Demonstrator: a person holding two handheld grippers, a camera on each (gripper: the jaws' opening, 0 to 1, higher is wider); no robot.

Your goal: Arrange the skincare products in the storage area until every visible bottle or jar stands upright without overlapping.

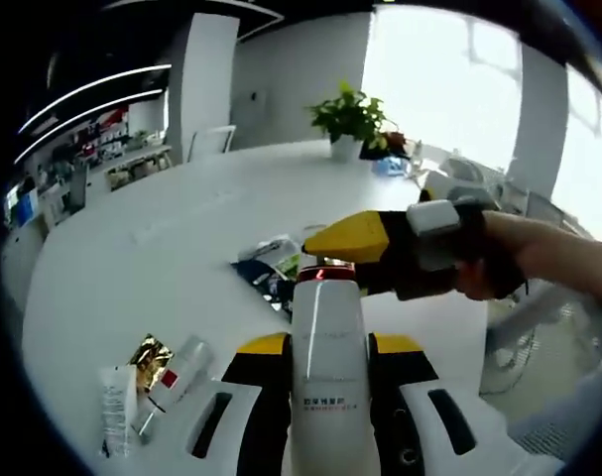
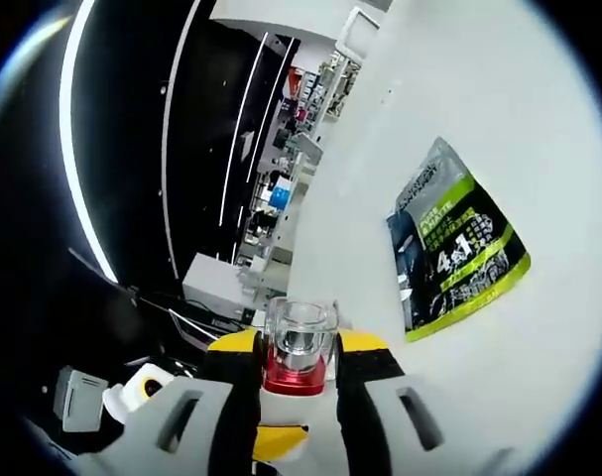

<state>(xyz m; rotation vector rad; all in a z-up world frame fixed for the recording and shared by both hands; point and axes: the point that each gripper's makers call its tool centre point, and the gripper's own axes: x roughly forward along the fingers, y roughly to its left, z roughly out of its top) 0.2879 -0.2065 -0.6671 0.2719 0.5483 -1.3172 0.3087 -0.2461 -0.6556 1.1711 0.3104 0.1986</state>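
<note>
Between both grippers' fingers (image 1: 236, 416), one white bottle (image 1: 327, 377): left (image 1: 327, 416) gripping its body, right (image 2: 296, 397) its red-collared neck.

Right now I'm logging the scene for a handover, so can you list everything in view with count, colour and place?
Bottle: one, white with a red collar and clear cap, clamped between the left gripper's jaws; its cap is between the right gripper's jaws.
Tube: one, white, lying on the table at lower left.
Small bottle: one, clear with a red label, lying beside the tube.
Gold sachet: one, behind them.
Pouch: one, black, grey and lime green, flat on the table.
Potted plant: one, green, far edge.
Table: one, white.
Left gripper: white and yellow.
Right gripper: held by a hand.
</note>
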